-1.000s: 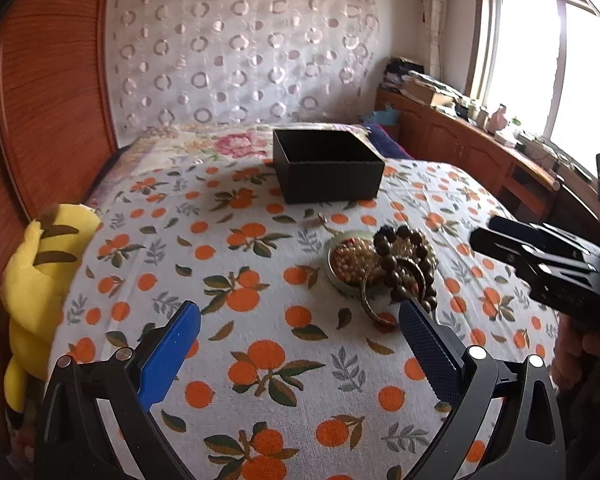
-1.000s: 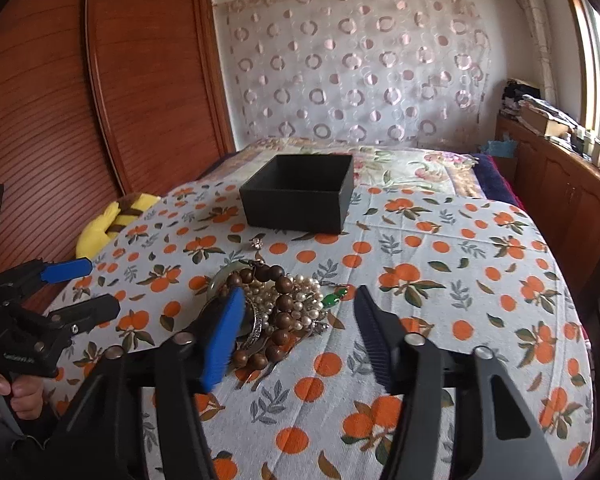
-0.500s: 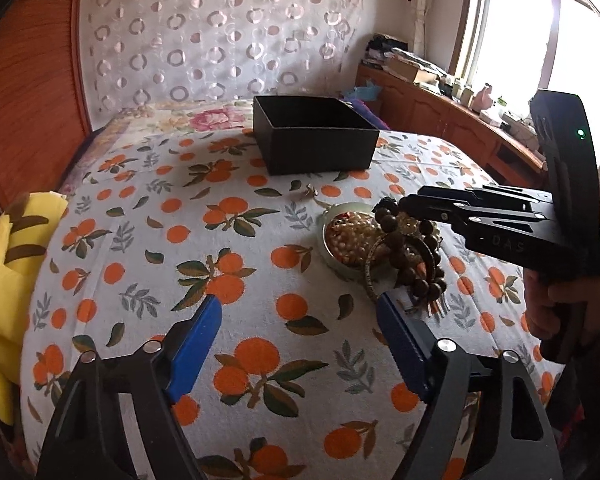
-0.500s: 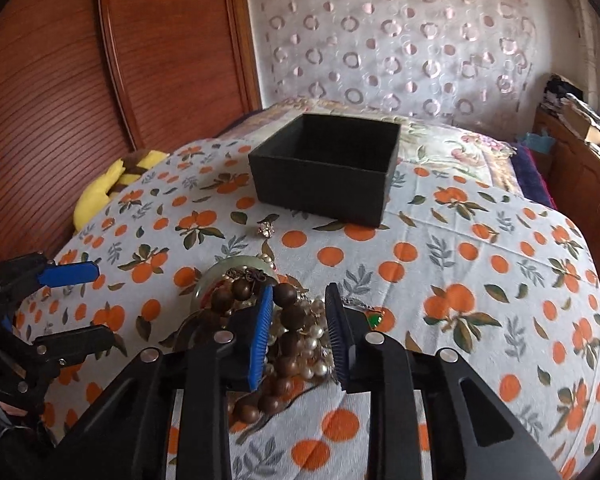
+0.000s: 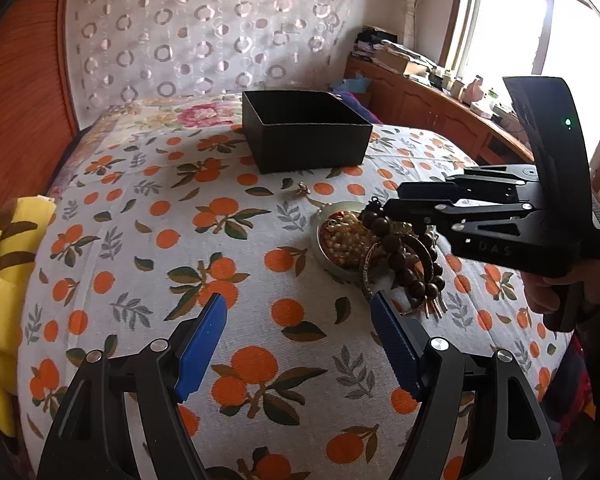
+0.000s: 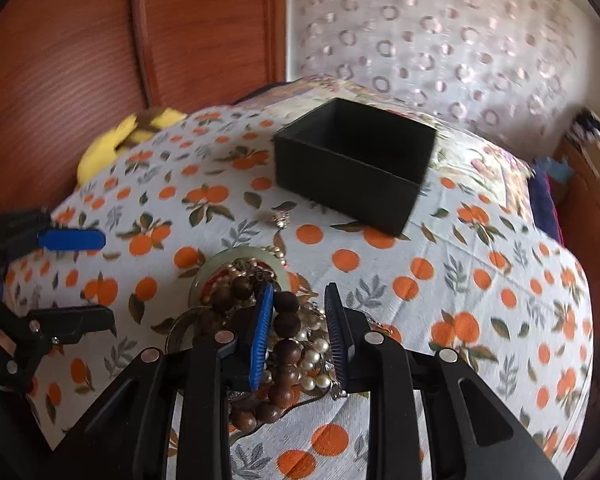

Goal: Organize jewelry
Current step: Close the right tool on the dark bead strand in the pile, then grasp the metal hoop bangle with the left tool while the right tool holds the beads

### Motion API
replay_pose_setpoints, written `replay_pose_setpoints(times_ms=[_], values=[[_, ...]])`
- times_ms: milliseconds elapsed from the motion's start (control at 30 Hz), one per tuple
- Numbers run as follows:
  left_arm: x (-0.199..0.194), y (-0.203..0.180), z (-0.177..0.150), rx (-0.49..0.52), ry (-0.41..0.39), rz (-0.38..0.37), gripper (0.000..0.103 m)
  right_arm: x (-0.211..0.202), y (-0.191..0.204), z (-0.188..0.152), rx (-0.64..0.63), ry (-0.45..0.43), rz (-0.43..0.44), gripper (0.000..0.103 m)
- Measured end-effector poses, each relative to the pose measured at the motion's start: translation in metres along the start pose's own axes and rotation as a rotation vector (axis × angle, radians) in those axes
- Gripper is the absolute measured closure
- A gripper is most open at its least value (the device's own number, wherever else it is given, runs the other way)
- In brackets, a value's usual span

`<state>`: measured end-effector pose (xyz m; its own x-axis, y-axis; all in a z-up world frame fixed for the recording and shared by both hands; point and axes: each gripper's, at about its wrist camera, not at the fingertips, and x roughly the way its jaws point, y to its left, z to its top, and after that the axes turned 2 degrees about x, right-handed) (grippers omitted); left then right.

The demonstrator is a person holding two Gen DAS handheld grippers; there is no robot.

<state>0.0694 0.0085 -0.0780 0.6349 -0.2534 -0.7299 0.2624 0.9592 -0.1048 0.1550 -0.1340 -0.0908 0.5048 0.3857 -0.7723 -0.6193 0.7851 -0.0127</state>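
Brown wooden beads lie in a heap with pearls in the lower middle of the right wrist view. The right gripper has its jaws a little apart, one on each side of the beads, not squeezing them. A black box sits higher up on the orange-dotted cloth, well apart from the heap. The left gripper is at the bottom of the left view, jaws wide open, holding nothing. A yellow toy is at the left edge.
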Motion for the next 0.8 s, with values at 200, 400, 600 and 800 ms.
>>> replay_pose_setpoints(times_ms=[200, 400, 600, 800], values=[[0.005, -0.005, 0.001, 0.009, 0.013, -0.032, 0.035, -0.018, 0.002, -0.002, -0.020, -0.050, 0.010, 0.089], [0.015, -0.013, 0.005, 0.009, 0.034, -0.075, 0.046, -0.055, 0.000, -0.013, 0.015, -0.130, 0.024, 0.089], [0.027, -0.028, 0.013, 0.021, 0.045, -0.114, 0.068, -0.077, 0.005, -0.027, 0.022, -0.163, 0.031, 0.088], [0.041, -0.035, 0.018, 0.030, 0.064, -0.108, 0.086, -0.086, 0.006, -0.044, 0.050, -0.169, 0.039, 0.088]])
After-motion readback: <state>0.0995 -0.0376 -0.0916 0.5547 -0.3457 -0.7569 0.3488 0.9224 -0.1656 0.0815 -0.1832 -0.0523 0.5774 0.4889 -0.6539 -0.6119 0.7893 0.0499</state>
